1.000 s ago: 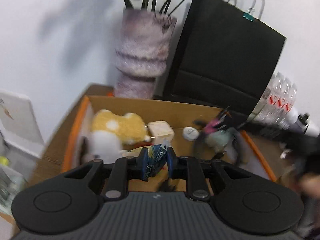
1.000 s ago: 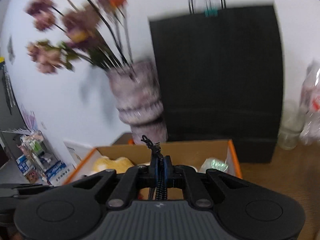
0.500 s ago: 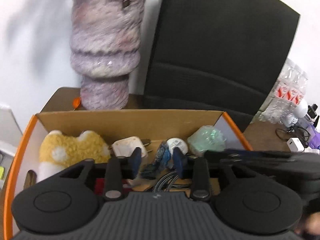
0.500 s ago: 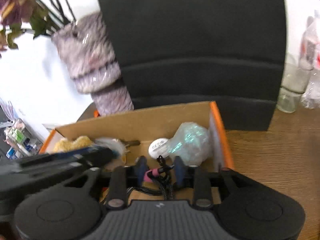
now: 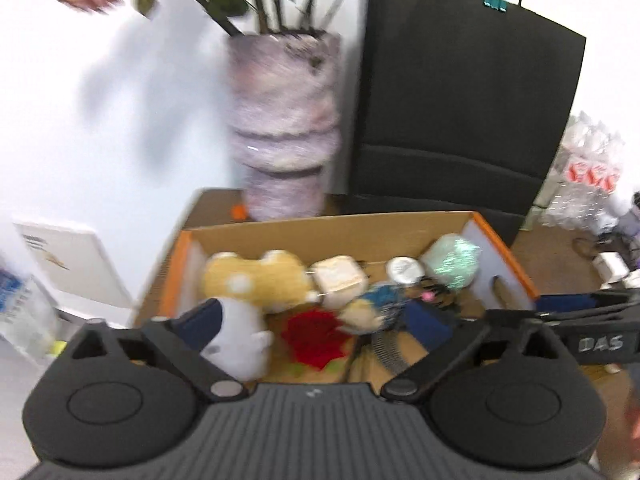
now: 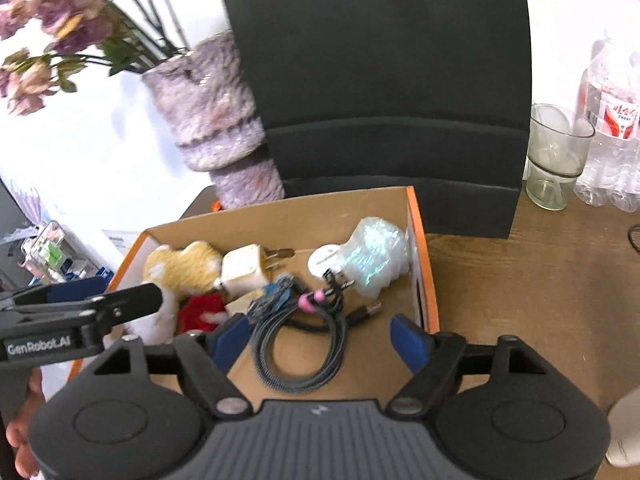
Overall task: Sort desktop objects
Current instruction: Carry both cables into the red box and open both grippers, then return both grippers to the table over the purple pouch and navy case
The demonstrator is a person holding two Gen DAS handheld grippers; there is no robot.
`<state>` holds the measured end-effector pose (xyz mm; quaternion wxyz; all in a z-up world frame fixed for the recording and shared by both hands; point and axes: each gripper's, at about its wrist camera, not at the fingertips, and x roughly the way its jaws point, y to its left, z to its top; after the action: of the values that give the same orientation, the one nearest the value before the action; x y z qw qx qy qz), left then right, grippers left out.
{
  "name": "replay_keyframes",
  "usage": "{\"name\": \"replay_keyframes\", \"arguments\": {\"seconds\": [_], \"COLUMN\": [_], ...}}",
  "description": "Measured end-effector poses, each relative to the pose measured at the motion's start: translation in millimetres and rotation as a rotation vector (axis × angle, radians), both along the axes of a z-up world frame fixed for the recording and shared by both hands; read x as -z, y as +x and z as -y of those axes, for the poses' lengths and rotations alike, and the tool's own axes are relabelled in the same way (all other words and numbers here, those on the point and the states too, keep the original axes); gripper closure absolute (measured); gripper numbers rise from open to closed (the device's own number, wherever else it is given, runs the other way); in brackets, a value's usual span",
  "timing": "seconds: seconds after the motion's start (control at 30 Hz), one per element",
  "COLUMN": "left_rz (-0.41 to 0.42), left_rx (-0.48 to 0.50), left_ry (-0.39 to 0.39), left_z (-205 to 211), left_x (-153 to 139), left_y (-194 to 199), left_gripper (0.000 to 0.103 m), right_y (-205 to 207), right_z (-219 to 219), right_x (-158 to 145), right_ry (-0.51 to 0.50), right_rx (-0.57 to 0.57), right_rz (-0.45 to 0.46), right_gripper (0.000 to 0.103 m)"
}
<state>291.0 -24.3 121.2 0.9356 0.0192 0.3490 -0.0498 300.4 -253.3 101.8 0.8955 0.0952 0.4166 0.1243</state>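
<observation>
While both hand-held grippers, left [image 5: 316, 322] and right [image 6: 320, 334], open empty above our box [image 6: 418, 240], the cable [image 6: 298, 344] could snag.

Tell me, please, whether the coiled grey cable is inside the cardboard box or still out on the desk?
Inside. The coiled cable lies on the floor of the cardboard box, beside the white charger, within its walls.
</observation>
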Motion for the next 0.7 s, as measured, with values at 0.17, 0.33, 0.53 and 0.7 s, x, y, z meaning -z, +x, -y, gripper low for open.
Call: {"name": "replay_keyframes", "arguments": {"seconds": [0.17,0.33,0.53,0.7], "left_rz": [0.022,0.047,0.065,0.126], "left_rx": [-0.050,-0.065,-0.070,-0.117], "left_ry": [0.044,0.029,-0.035,-0.036], "left_z": [-10,-25,-38,-45], "left_x": [-4,-2,10,33], "left_y": [-46,-102,-169,-228], "left_gripper": [0.000,0.000,0.000,0.000], "right_y": [-34,-97,-162,-219], "right_z": [-15,-34,-48,-57], "right_x": [-15,-16,-7,9], "right_ry": [-0.042,-0.146,-0.157,-0.158], "right_rx": [-0.009,-0.004,-0.027,-0.039], "right_rz": [0.020,0.161,0.205,0.247], "right_gripper": [0.017,0.012,0.011,0.005]}}
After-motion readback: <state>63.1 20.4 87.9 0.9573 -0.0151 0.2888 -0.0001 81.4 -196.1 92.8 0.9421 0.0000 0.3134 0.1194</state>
